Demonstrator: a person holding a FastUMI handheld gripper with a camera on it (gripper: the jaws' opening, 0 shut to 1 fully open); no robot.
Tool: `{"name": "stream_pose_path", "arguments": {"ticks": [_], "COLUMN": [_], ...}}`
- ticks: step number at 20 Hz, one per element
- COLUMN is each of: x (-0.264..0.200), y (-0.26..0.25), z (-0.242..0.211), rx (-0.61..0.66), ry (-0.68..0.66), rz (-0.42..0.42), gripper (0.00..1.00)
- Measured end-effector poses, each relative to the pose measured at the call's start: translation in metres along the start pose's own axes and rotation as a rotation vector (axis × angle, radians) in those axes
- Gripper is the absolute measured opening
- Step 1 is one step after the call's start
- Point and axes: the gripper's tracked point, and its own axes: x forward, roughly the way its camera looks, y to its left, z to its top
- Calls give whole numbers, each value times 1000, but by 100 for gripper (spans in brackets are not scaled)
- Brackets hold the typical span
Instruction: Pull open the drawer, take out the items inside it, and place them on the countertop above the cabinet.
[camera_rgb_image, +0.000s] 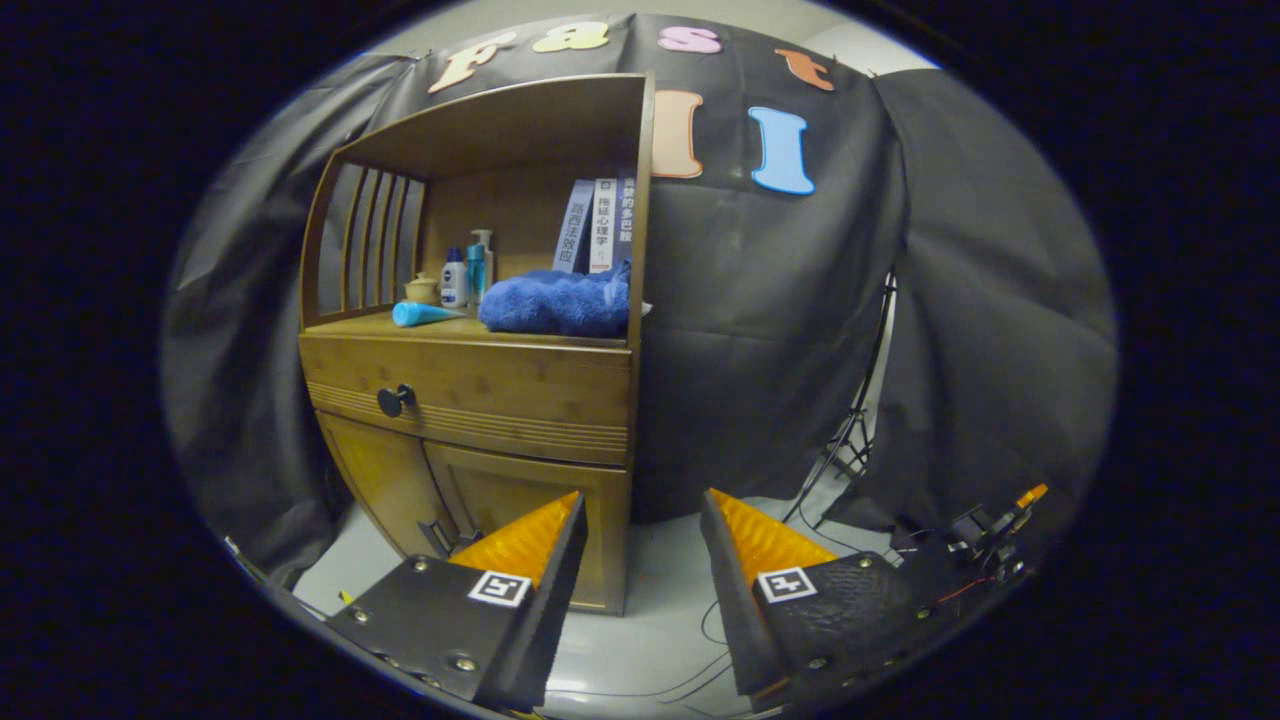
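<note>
A wooden cabinet (470, 400) stands ahead and to the left of my fingers. Its drawer (500, 395) is closed, with a dark round knob (394, 400) near its left end. The countertop (440, 328) above the drawer carries a folded blue towel (556, 303), a light blue tube (425, 314) lying on its side, a small jar (423, 289) and two bottles (465, 274). My gripper (640, 505) is open, well short of the cabinet and to the right of the knob, with nothing between its fingers.
Books (598, 226) stand at the back of the countertop under a wooden top shelf (510, 115). Two cabinet doors (480, 495) with handles sit below the drawer. A light-stand tripod (850, 440) and cables (700, 640) are on the floor to the right.
</note>
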Motion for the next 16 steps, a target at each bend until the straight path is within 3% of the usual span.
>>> {"name": "stream_pose_path", "arguments": {"ticks": [16], "x": [-3], "y": [-5], "z": [-5], "rx": [4], "ry": [33], "rz": [9], "gripper": [68]}}
